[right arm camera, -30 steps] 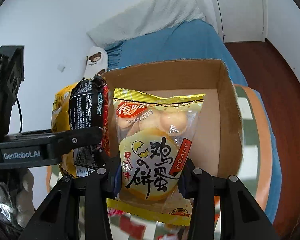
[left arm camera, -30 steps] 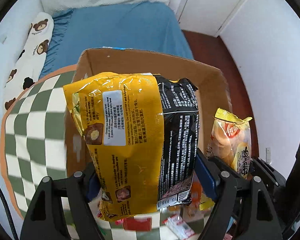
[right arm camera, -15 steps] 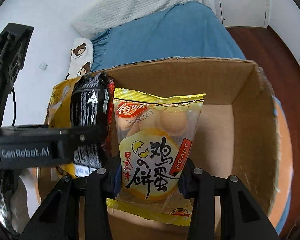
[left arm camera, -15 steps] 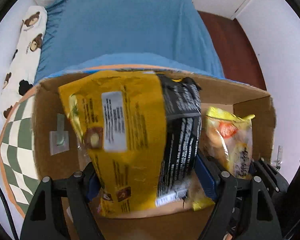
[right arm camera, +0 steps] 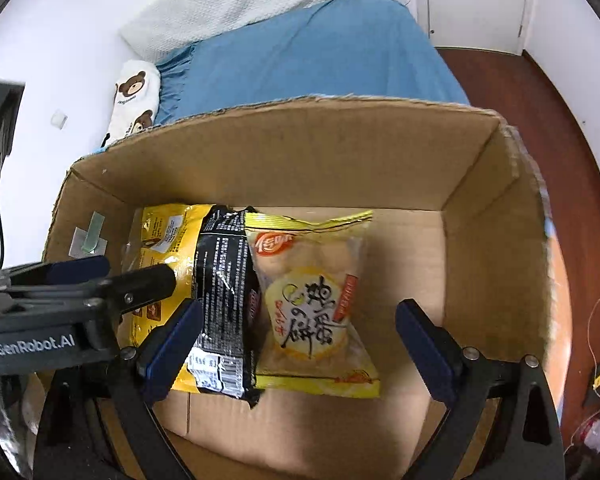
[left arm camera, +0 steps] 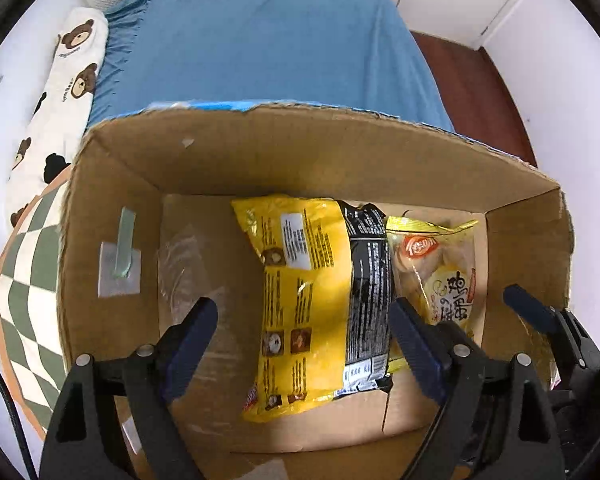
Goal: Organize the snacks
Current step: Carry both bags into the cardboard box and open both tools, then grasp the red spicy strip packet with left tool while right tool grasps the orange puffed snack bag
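Note:
A yellow and black snack pack (left arm camera: 316,292) lies flat on the floor of an open cardboard box (left arm camera: 300,152). A clear yellow biscuit bag (left arm camera: 440,272) lies beside it on its right, touching it. My left gripper (left arm camera: 300,344) hangs open and empty above the yellow and black pack. In the right wrist view my right gripper (right arm camera: 296,348) is open and empty above the biscuit bag (right arm camera: 316,304), with the pack (right arm camera: 216,292) to its left and the left gripper (right arm camera: 88,280) further left. The box (right arm camera: 340,152) fills that view.
The box stands on a green and white checkered cloth (left arm camera: 24,280). Behind it is a bed with a blue sheet (left arm camera: 268,40) and a bear-print pillow (left arm camera: 60,80). Red-brown floor (right arm camera: 540,100) lies to the right. White walls close both sides.
Both grippers have opened and let go of their snacks. The yellow and black pack and the biscuit bag have dropped from the jaws to the box floor.

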`<state>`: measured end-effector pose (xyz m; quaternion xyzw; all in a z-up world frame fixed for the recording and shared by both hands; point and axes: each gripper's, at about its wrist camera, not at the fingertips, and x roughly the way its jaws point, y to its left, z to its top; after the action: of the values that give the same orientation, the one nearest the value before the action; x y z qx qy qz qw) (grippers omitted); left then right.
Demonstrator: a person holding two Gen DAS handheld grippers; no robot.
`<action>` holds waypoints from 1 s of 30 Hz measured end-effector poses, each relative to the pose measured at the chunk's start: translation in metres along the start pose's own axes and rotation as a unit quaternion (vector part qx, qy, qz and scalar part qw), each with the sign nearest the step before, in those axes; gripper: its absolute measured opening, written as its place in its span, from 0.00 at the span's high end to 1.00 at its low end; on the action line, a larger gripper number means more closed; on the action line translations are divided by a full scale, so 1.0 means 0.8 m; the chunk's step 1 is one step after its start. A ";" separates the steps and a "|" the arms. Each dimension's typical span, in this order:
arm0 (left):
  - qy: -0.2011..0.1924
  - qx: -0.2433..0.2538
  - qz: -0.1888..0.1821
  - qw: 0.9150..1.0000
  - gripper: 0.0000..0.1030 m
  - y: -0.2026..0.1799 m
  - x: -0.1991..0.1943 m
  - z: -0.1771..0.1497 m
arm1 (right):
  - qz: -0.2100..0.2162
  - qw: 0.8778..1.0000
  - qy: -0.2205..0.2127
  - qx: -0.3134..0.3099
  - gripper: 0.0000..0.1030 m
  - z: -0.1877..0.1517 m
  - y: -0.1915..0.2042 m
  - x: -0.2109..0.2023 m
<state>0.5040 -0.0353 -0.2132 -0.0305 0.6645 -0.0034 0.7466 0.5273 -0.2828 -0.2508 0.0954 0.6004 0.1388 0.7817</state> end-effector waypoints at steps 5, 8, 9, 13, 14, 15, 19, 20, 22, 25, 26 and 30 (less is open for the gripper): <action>-0.035 -0.002 0.013 0.999 0.15 0.002 -0.024 -0.032 | -0.017 1.000 -0.019 -0.007 0.04 -0.020 0.000 -0.033; -0.059 -0.005 0.015 0.998 0.15 0.003 -0.043 -0.051 | -0.024 0.999 -0.037 -0.008 0.04 -0.038 0.001 -0.061; -0.071 -0.005 0.014 0.997 0.15 0.003 -0.051 -0.061 | -0.032 0.998 -0.046 -0.013 0.04 -0.044 0.003 -0.070; -0.100 -0.006 0.018 0.995 0.15 -0.001 -0.078 -0.084 | -0.045 0.996 -0.074 -0.023 0.04 -0.067 0.007 -0.111; -0.108 -0.006 0.020 0.994 0.15 -0.002 -0.086 -0.091 | -0.048 0.995 -0.081 -0.024 0.04 -0.071 0.010 -0.119; -0.116 -0.006 0.021 0.993 0.15 -0.003 -0.094 -0.100 | -0.049 0.995 -0.086 -0.025 0.04 -0.076 0.010 -0.129; -0.150 0.000 0.027 0.988 0.15 -0.008 -0.127 -0.134 | -0.056 0.991 -0.116 -0.029 0.04 -0.100 0.017 -0.172; -0.157 0.000 0.026 0.987 0.15 -0.010 -0.137 -0.141 | -0.057 0.990 -0.122 -0.030 0.04 -0.106 0.020 -0.182; -0.166 0.001 0.023 0.986 0.15 -0.011 -0.149 -0.154 | -0.054 0.989 -0.134 -0.028 0.04 -0.120 0.025 -0.201; -0.180 0.004 0.017 0.983 0.15 -0.014 -0.170 -0.181 | -0.056 0.987 -0.150 -0.026 0.04 -0.142 0.031 -0.229; -0.183 0.005 0.017 0.983 0.15 -0.015 -0.175 -0.187 | -0.055 0.986 -0.156 -0.024 0.04 -0.150 0.032 -0.237; -0.191 0.003 0.008 0.982 0.15 -0.013 -0.189 -0.219 | -0.049 0.985 -0.165 -0.008 0.04 -0.179 0.036 -0.259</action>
<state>0.3127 -0.0460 -0.0826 -0.0230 0.5103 0.0068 0.8596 0.3364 -0.3271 -0.0897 0.0809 0.4663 0.0880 0.8765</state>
